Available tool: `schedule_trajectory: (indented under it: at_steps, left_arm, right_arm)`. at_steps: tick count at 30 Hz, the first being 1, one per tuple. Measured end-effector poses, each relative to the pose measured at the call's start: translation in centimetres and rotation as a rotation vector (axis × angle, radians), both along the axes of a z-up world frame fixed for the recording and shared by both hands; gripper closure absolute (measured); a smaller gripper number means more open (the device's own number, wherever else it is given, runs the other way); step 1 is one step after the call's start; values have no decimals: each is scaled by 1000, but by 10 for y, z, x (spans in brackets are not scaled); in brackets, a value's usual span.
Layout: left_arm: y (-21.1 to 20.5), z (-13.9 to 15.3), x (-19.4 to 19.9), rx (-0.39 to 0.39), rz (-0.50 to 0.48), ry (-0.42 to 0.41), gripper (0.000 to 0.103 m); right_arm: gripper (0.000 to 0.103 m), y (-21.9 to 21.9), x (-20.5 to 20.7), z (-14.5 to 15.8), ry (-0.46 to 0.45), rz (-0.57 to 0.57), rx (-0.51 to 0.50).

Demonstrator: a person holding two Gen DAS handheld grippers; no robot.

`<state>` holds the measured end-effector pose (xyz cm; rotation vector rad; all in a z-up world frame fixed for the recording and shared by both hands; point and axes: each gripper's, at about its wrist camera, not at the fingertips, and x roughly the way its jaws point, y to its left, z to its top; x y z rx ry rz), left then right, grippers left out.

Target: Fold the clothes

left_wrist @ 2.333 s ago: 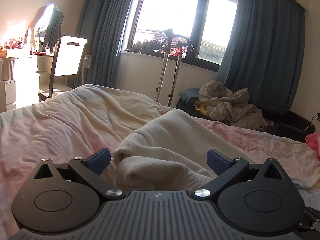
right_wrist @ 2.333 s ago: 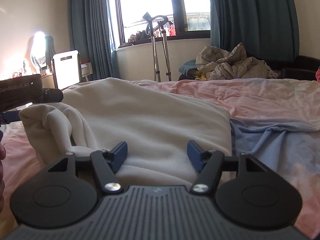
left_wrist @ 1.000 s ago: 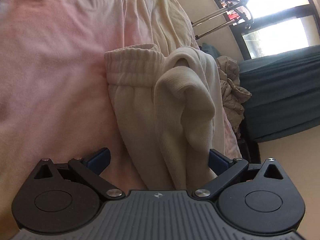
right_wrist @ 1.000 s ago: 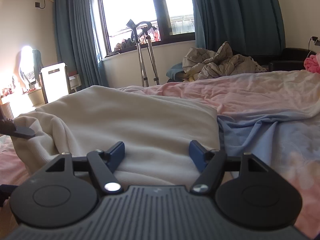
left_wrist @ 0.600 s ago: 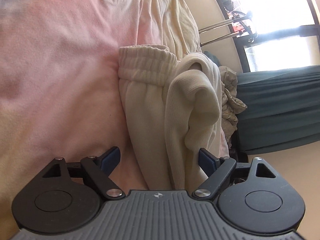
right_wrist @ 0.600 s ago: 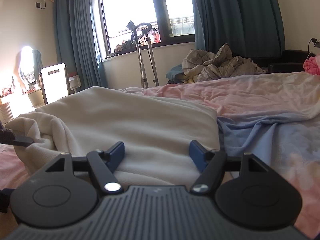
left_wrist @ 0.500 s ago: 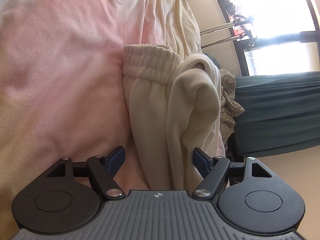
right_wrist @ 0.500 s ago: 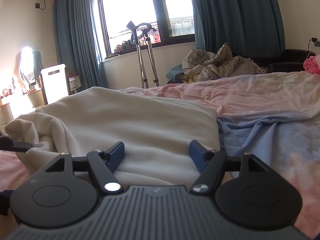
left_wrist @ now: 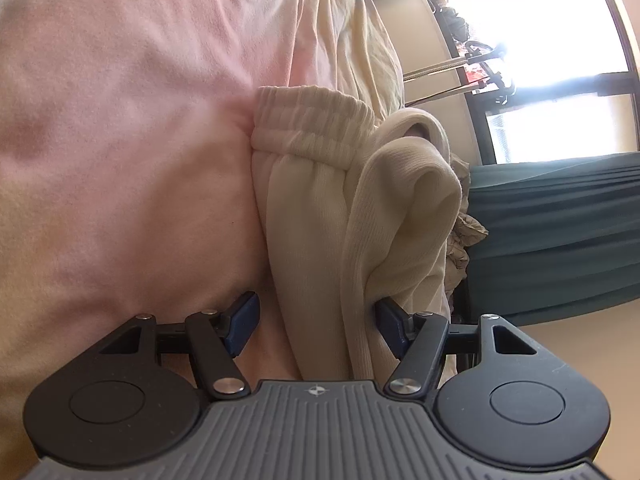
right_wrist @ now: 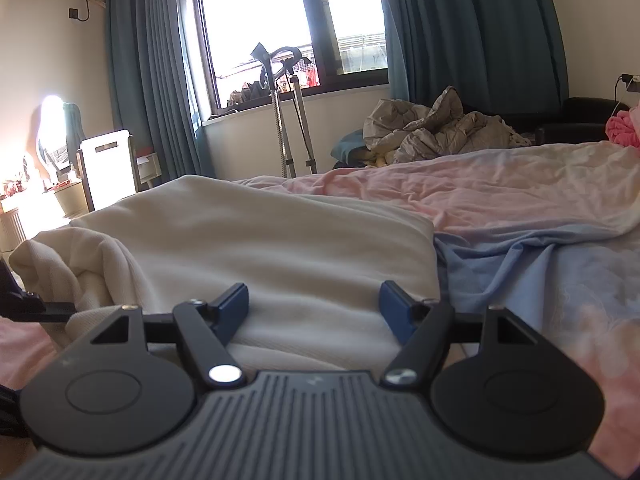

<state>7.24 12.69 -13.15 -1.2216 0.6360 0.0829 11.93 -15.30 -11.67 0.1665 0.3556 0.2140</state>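
Observation:
Cream sweatpants [left_wrist: 320, 208] lie on the pink bedcover, with the elastic waistband [left_wrist: 312, 124] and a folded-over layer [left_wrist: 408, 200] in the left wrist view. My left gripper [left_wrist: 316, 320] is rolled on its side, jaws partly closed around the folded edge of the pants, pads near the cloth on both sides. In the right wrist view the pants [right_wrist: 260, 248] spread flat. My right gripper [right_wrist: 314, 308] is open over their near edge. Part of the left gripper shows at the left edge [right_wrist: 24, 300].
The bed has a pink and blue cover [right_wrist: 520, 216]. Crutches [right_wrist: 292, 120] lean by the window. A pile of grey bedding [right_wrist: 440, 128] lies beyond the bed. A white chair [right_wrist: 106, 164] and a desk stand at far left.
My left gripper rolled onto its side, moved in on the folded edge of the pants, and its jaws narrowed steadily. My right gripper has stayed open and nearly still.

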Motion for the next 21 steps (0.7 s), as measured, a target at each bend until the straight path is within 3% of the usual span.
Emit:
schedule_trajectory:
  at_steps: [5, 9, 12, 15, 18, 20, 21]
  left_arm:
    - [-6, -1, 8, 41, 4, -32, 27]
    - [-8, 3, 11, 53, -15, -76, 28]
    - [-7, 9, 9, 11, -37, -151, 28]
    - [-4, 9, 7, -55, -43, -205, 25]
    - [2, 2, 14, -107, -45, -193, 21]
    - [5, -3, 19, -131, -38, -181, 19]
    - [6, -4, 22, -133, -37, -176, 18]
  right_arm:
    - [30, -5, 1, 2, 7, 0, 30]
    - [30, -11, 2, 4, 21, -2, 86]
    - [30, -19, 4, 8, 36, -21, 135]
    - [30, -37, 9, 9, 71, -115, 169]
    - [30, -77, 20, -9, 195, -140, 435]
    - [30, -95, 28, -27, 290, -94, 607]
    - [30, -100, 28, -29, 286, -78, 641]
